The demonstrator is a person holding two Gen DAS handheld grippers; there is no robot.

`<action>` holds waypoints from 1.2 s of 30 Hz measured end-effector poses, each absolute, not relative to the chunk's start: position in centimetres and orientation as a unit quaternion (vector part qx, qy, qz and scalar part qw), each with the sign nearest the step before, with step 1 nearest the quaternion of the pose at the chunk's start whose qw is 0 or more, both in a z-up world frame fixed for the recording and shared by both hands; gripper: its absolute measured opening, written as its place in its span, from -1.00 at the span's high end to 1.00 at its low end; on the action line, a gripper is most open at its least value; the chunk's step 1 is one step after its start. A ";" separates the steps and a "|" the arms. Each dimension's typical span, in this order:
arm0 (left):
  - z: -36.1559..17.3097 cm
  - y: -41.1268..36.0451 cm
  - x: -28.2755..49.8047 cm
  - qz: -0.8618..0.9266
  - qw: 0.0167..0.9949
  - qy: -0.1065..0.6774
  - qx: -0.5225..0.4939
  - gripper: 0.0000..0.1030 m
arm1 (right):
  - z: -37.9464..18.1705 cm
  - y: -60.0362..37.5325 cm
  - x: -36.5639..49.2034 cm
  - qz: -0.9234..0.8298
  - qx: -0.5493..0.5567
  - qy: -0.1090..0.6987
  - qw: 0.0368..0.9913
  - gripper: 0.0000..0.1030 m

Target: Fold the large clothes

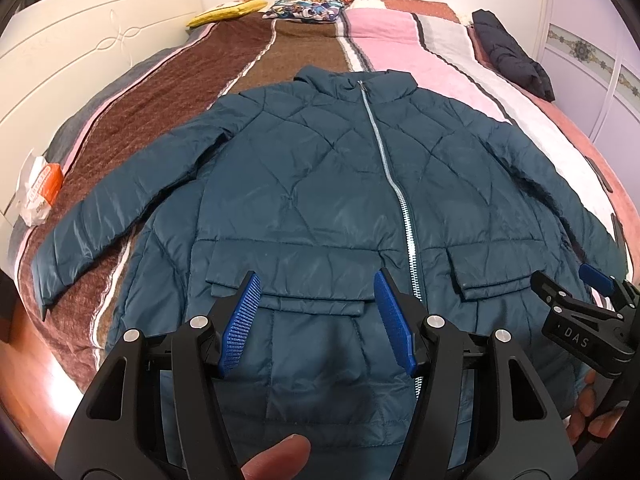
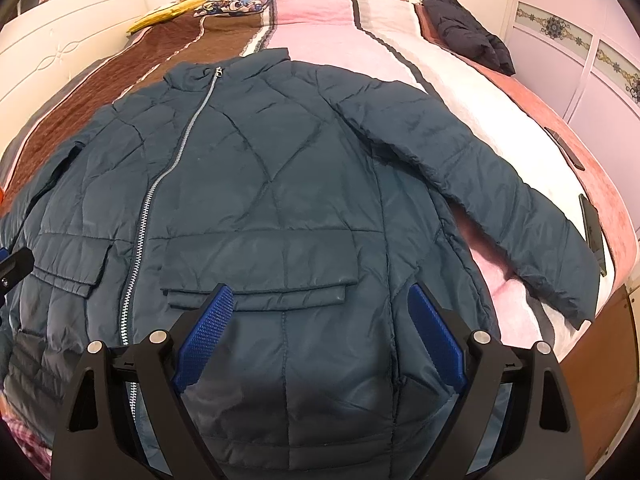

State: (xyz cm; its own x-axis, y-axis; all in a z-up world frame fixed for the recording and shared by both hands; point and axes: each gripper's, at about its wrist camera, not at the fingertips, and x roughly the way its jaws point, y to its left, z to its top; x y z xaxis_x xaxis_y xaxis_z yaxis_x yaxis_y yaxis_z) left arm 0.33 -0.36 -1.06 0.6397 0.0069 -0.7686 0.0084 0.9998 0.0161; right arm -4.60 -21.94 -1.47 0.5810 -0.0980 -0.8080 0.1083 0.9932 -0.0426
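A large teal quilted jacket lies flat and zipped, front up, on the bed, collar away from me, both sleeves spread out to the sides. It also fills the right wrist view. My left gripper is open and empty, hovering over the left pocket flap near the hem. My right gripper is open and empty over the right pocket flap. The right gripper also shows at the right edge of the left wrist view, apart from the jacket's right side.
The bed has a striped brown, pink and white cover. A dark folded garment lies at the far right. Pillows lie at the far end. A white bag sits at the left edge. Dark flat objects lie at the right edge.
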 end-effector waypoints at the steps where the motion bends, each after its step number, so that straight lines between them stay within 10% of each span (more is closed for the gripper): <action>1: -1.1 -0.4 0.3 0.000 0.905 0.425 0.009 -0.15 | -1.5 -21.9 -4.6 -0.058 0.006 0.455 0.889 -0.69; 36: -1.3 -0.1 0.3 0.001 0.903 0.429 0.013 -0.15 | -1.6 -22.7 -4.7 -0.063 0.019 0.459 0.886 -0.69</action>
State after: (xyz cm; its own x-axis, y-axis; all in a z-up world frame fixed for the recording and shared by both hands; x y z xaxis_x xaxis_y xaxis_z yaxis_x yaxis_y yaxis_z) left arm 0.30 -0.09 -1.34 0.6321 0.0128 -0.7748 0.0102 0.9996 0.0248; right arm -4.71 -22.66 -1.62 0.5713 -0.0941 -0.8153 0.1282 0.9914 -0.0246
